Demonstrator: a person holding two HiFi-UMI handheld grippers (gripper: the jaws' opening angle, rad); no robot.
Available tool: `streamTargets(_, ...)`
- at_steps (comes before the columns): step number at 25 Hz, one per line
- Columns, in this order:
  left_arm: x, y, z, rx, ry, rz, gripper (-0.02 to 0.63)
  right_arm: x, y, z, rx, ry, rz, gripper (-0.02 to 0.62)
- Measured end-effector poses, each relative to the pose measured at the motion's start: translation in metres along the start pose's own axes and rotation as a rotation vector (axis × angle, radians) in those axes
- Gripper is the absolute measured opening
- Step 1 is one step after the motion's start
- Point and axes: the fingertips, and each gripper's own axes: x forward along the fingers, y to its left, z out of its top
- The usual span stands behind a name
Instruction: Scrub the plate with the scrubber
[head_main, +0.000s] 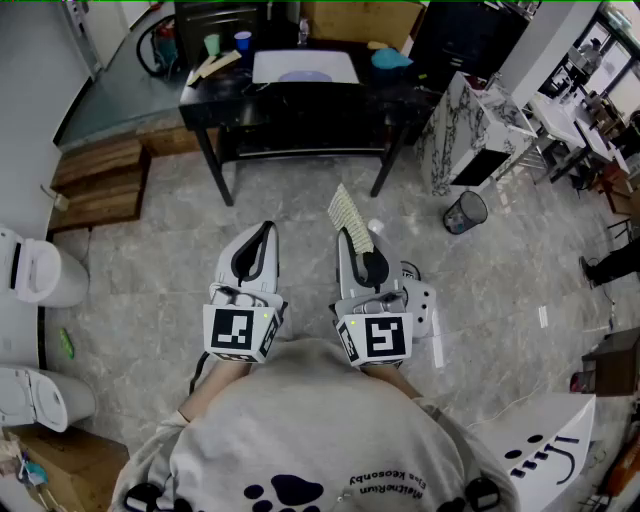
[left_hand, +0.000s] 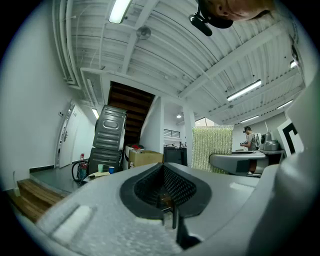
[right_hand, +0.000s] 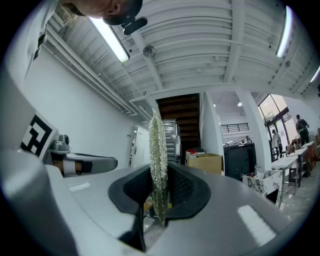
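Note:
In the head view both grippers are held close in front of the person's body, above the stone floor and well short of the black table (head_main: 300, 105). My right gripper (head_main: 352, 236) is shut on a pale green mesh scrubber (head_main: 349, 218), which sticks up edge-on between the jaws in the right gripper view (right_hand: 158, 165). My left gripper (head_main: 263, 230) is shut with nothing in it, and its dark pads (left_hand: 172, 187) meet. On the table a pale round plate (head_main: 307, 75) lies on a white sheet (head_main: 305, 62), far from both grippers.
A green cup (head_main: 212, 45), a blue cup (head_main: 243, 41) and a teal object (head_main: 390, 58) stand on the table. A mesh bin (head_main: 465, 212) and a marble-patterned cabinet (head_main: 470, 120) are to the right. Wooden steps (head_main: 100, 180) and white toilets (head_main: 30, 272) are to the left.

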Motion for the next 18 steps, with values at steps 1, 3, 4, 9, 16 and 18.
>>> streamTargets(1,0.001,-0.004,-0.001,0.001,0.000,-0.003,0.003,-0.002,-0.002,-0.001,0.000,0.000,0.001,0.069)
streamTargets(3,0.004,-0.011,-0.003,0.002,0.002,-0.009,0.004,-0.005,-0.006,-0.002,0.002,0.000,0.003,0.069)
streamTargets(4,0.006,-0.014,-0.003,0.004,0.003,-0.010,0.004,-0.006,-0.009,-0.003,0.006,0.000,0.005,0.069)
streamTargets(9,0.018,-0.029,-0.005,0.012,0.008,-0.012,0.004,-0.004,-0.023,-0.005,0.036,-0.007,0.019,0.067)
streamTargets(16,0.030,-0.015,-0.023,-0.002,0.048,0.008,0.005,0.010,-0.029,-0.016,0.068,-0.010,0.016,0.069)
streamTargets(18,0.036,-0.010,-0.031,-0.008,0.056,0.013,0.004,0.016,-0.035,-0.024,0.074,0.002,0.007,0.069)
